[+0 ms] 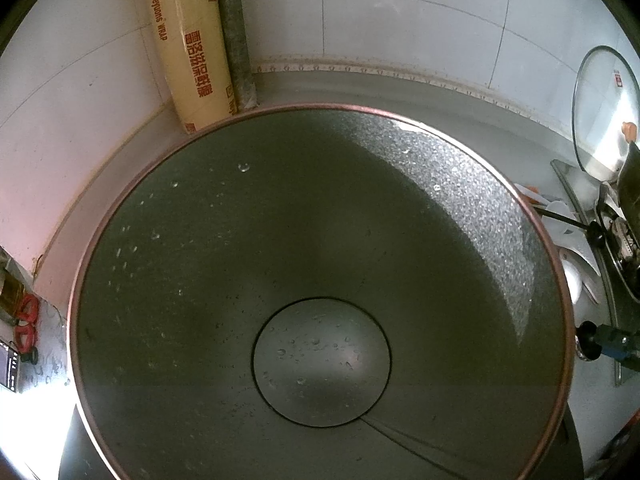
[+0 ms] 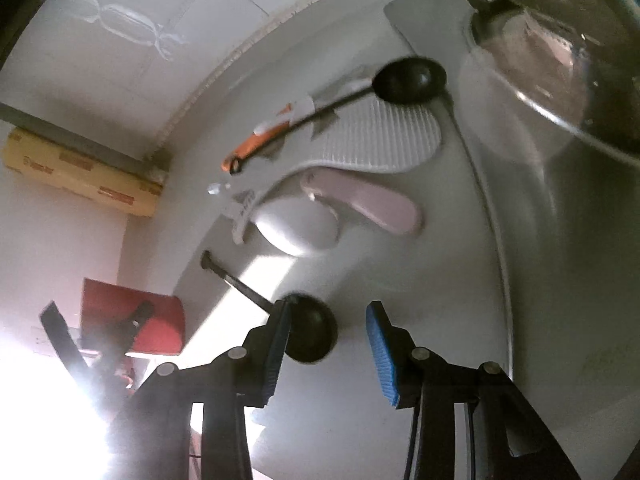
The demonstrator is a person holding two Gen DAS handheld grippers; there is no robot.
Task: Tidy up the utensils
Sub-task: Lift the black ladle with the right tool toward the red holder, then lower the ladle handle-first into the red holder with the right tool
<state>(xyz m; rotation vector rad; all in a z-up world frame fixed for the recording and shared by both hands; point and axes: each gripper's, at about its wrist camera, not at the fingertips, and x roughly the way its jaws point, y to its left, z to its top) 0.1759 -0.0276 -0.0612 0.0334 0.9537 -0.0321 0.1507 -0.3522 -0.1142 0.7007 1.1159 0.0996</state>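
White wall tiles (image 1: 400, 32) back a pale grey bench (image 2: 400, 272). In the left wrist view, a red pair of scissors (image 1: 26, 322) lies at the far left edge. A yellow roll of wrap (image 1: 192, 52) leans upright in the wall corner. A large dark wok (image 1: 320, 292) with a copper-coloured rim fills most of that view, water drops on its inside. The left tool itself does not show, so I cannot tell how far it is open or whether it holds the wok. At the right edge a glass lid (image 1: 604, 112) stands on its side.

In the right wrist view, the right tool (image 2: 328, 340) hangs over the bench with its blue-padded jaws apart and nothing pressed between them. A black ladle (image 2: 308, 332) lies on the bench under its left pad. Farther off lie a white spoon (image 2: 296, 232), a pink-handled utensil (image 2: 368, 204), a ridged white rice paddle (image 2: 384, 136), an orange-handled utensil (image 2: 256, 144) and a second black ladle (image 2: 412, 80), close together.
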